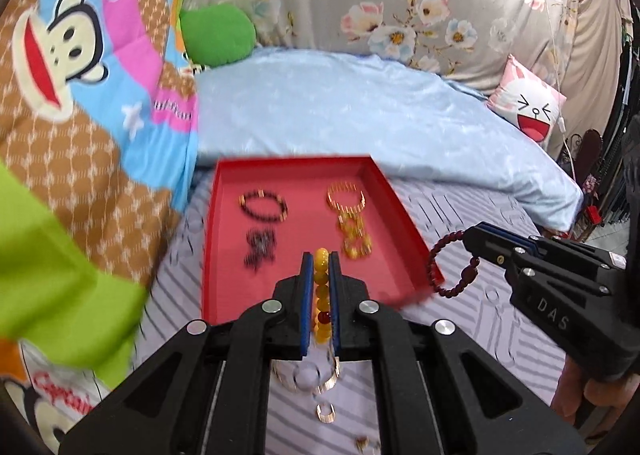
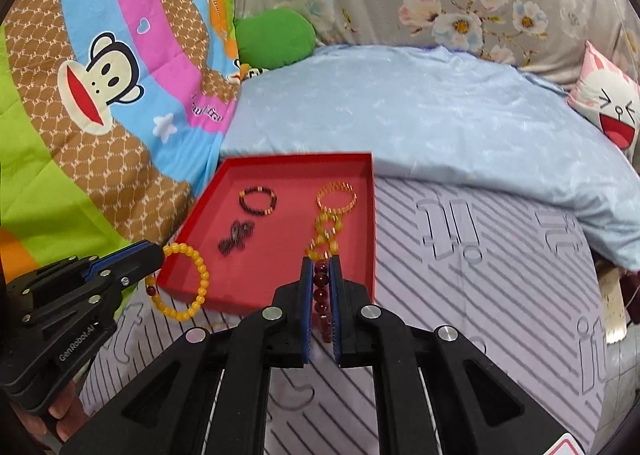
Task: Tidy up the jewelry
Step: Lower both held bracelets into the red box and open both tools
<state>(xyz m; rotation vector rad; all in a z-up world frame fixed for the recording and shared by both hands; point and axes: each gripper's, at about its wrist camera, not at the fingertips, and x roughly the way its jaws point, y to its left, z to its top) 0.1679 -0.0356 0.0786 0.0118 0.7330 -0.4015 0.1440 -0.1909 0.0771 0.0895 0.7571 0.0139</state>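
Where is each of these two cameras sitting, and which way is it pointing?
Left wrist: sits on the left gripper, looking forward along its fingers, which pinch a yellow bead bracelet, at the red tray; the right gripper enters from the right.
Right wrist: sits on the right gripper, which pinches a dark red bead bracelet; the left gripper enters from the left.
Shared: tray, both bracelets, bed.

Yellow bracelet (image 2: pixel 182 282) and maroon bracelet (image 1: pixel 452 263) held over red tray (image 1: pixel 404 211)

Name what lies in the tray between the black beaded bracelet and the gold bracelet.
Nothing: bare red tray floor separates the black beaded bracelet from the gold bracelet, clearest in the right wrist view.
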